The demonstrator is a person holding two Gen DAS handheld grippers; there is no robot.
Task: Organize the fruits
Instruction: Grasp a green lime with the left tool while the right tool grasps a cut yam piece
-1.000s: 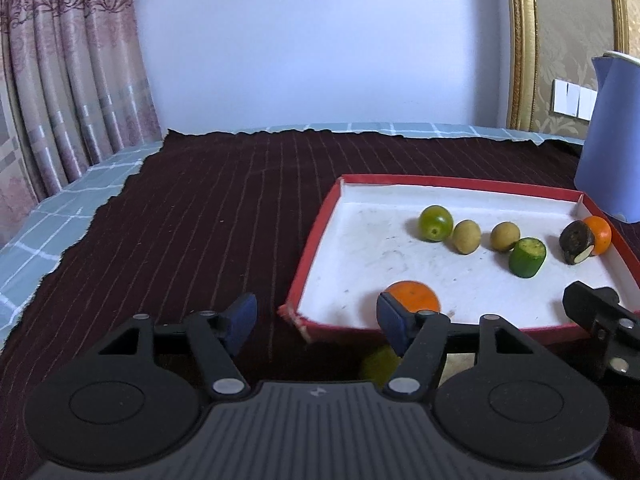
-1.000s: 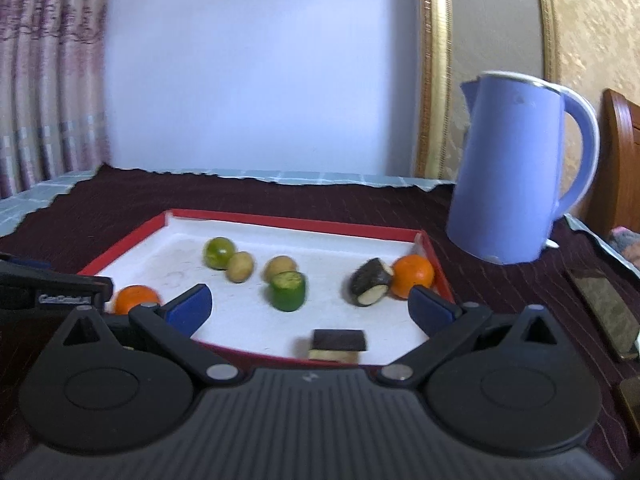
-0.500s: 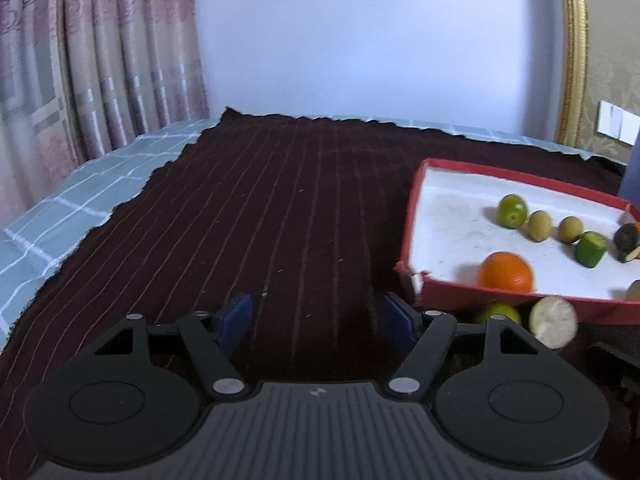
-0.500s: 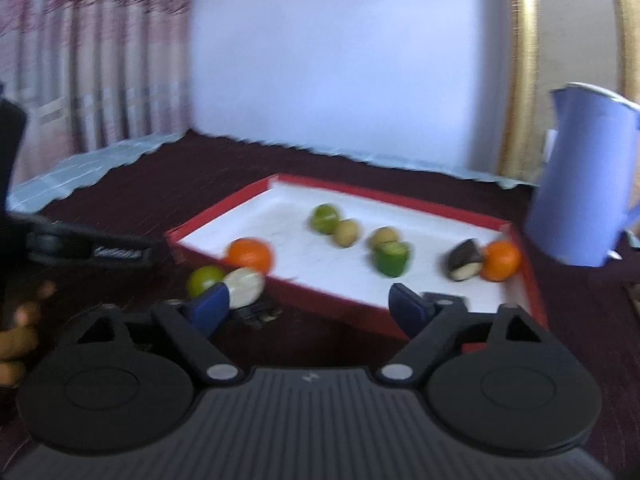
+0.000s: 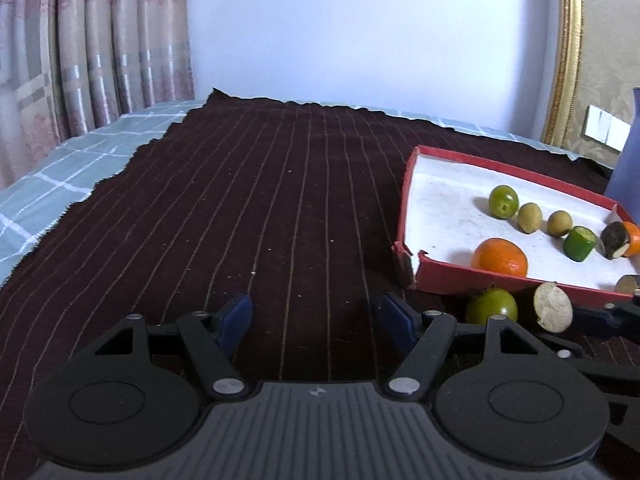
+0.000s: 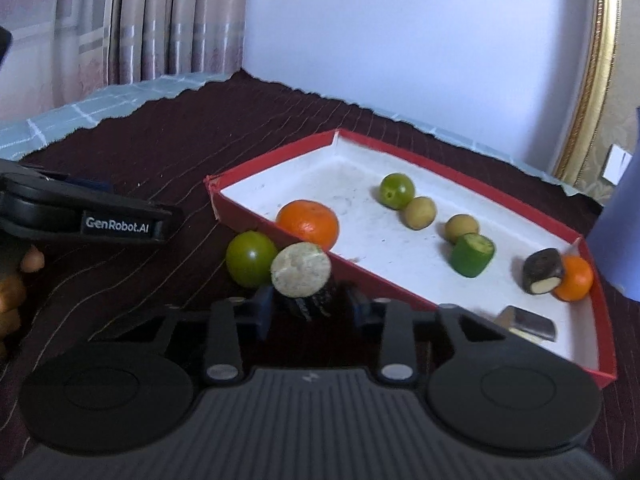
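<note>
A red tray (image 5: pixel 412 216) with a white floor holds an orange mandarin (image 5: pixel 500 258), a green fruit, two tan fruits, a green cut piece (image 6: pixel 472 256), a dark piece and a second orange. Just outside its front wall lie a green fruit (image 6: pixel 251 258) and a dark-skinned cut piece (image 6: pixel 301 274) with a pale face. My right gripper (image 6: pixel 312 308) has this cut piece between its fingers; its jaws are closing, and the pads lie against the dark sides. Left of the tray, my left gripper (image 5: pixel 316 316) stands open over the dark cloth with nothing between its fingers.
A blue kettle (image 6: pixel 616 232) stands right of the tray. A small dark block (image 6: pixel 528 324) lies in the tray's near corner. The left gripper's body (image 6: pixel 80 216) and a person's fingers (image 6: pixel 16 280) show at the left. Striped dark cloth (image 5: pixel 240 200) covers the table.
My right gripper swung left from over the tray to the fruit outside its front wall, and its jaws narrowed around the cut piece. My left gripper shifted left, away from the tray's edge.
</note>
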